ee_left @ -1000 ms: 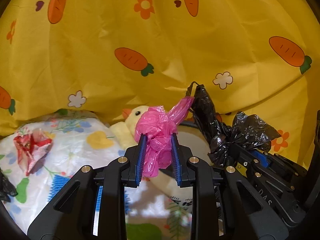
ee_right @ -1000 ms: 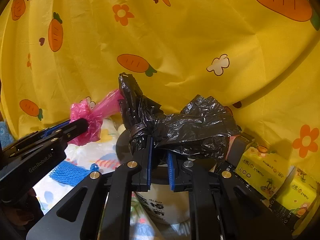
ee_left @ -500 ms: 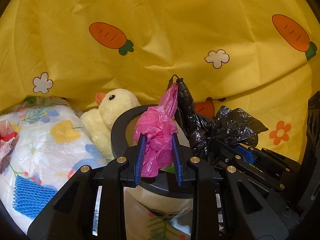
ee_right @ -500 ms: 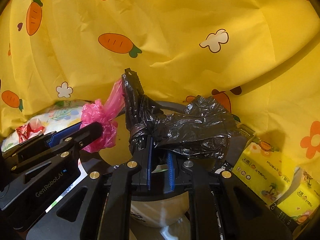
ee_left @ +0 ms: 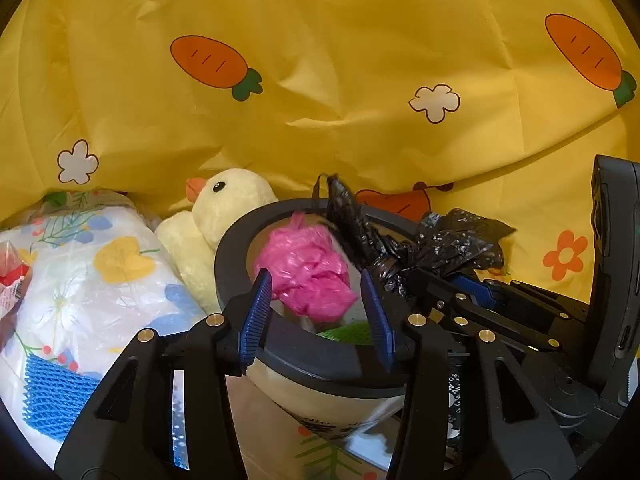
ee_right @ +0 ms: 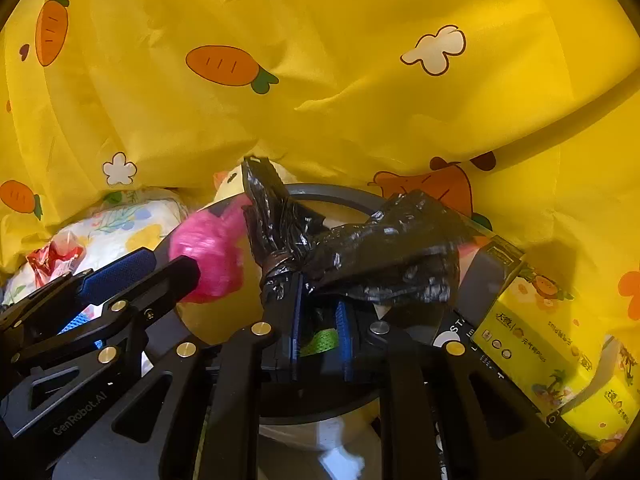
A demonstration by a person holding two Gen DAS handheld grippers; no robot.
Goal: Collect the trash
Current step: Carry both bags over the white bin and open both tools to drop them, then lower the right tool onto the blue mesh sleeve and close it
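The left gripper (ee_left: 318, 316) has just been opening: its blue fingers (ee_left: 256, 312) now stand spread apart, and the pink bag (ee_left: 308, 268) lies between and just beyond them, blurred, over the mouth of the bin (ee_left: 232, 248), with no pad pressing on it. It seems to be dropping into the bin, though I cannot tell if it already rests on what is inside. A green piece (ee_left: 348, 334) shows low in the bin, close behind the fingertips. The right gripper (ee_right: 320, 320) holds its fingers (ee_right: 296, 320) close together and pinches the black bag (ee_right: 380, 256) at its twisted neck; the crumpled body of this bag spreads ahead and to the right of the fingers, above the far part of the bin's rim. Both grippers point down toward the bin from the near side, the left one just beside the right. To the left of the left fingers sit a plush duck (ee_left: 228, 216) against the bin and a flowered package (ee_left: 100, 272), and further left a red wrapper (ee_left: 12, 276) lies on it. I judge that the step in hand is the release of collected trash into the bin. The next move calls for the right fingers to part while the black bag hangs fully over the opening, not over the rim, so that it does not slide down outside. After that the red wrapper looks like the next piece to collect.
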